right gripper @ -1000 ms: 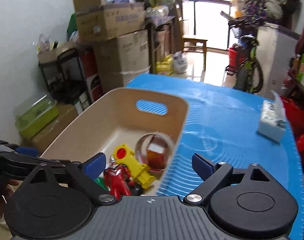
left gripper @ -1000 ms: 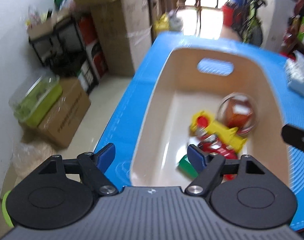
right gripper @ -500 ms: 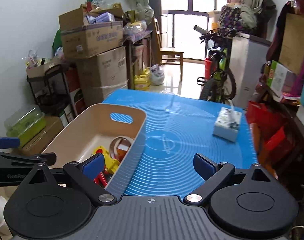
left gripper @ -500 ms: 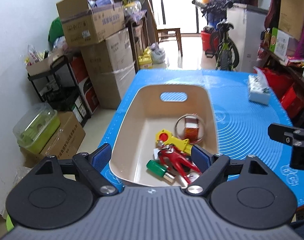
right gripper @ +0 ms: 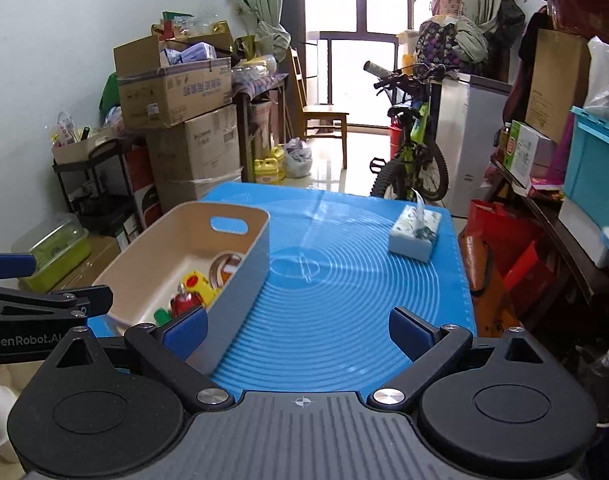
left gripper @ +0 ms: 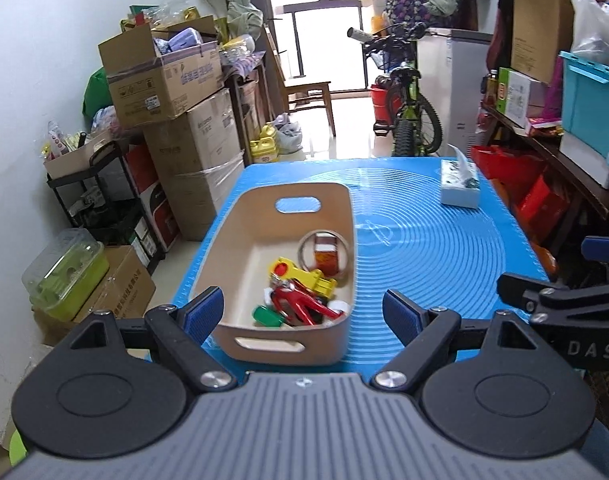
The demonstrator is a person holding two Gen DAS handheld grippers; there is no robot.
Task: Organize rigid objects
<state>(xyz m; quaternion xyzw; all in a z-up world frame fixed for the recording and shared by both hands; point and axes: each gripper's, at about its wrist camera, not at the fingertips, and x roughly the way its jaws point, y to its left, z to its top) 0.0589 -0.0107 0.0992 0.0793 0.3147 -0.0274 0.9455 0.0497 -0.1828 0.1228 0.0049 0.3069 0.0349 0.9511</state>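
Cluttered storeroom surroundings are framing a blue ridged mat point(left gripper: 432, 248) covering the work table. Left gripper point(left gripper: 304, 312) is standing with its jaws wide apart and nothing between them; they have just been opening a little further, and they are hanging above the near edge of the mat, clear of everything. Right gripper point(right gripper: 300, 332) is likewise showing its jaws spread wide and empty, hovering over the bare part of the mat to the right of the bin. Directly ahead of the left gripper, the beige bin point(left gripper: 240, 232) is sitting on the left side of the mat and is holding the rigid items: a roll of tape point(left gripper: 324, 250) standing against the right wall, a yellow toy point(left gripper: 304, 276) beside it, a red figure point(left gripper: 304, 304) lying in front of that, and a green piece point(left gripper: 266, 316) at the near end. Further out, only a tissue pack point(right gripper: 414, 234) is resting on the far right of the mat; nothing else loose is showing there. Judgement: the gathering appears complete or very nearly so, with both grippers disengaged. Remaining work, if any, cannot be identified from these views.
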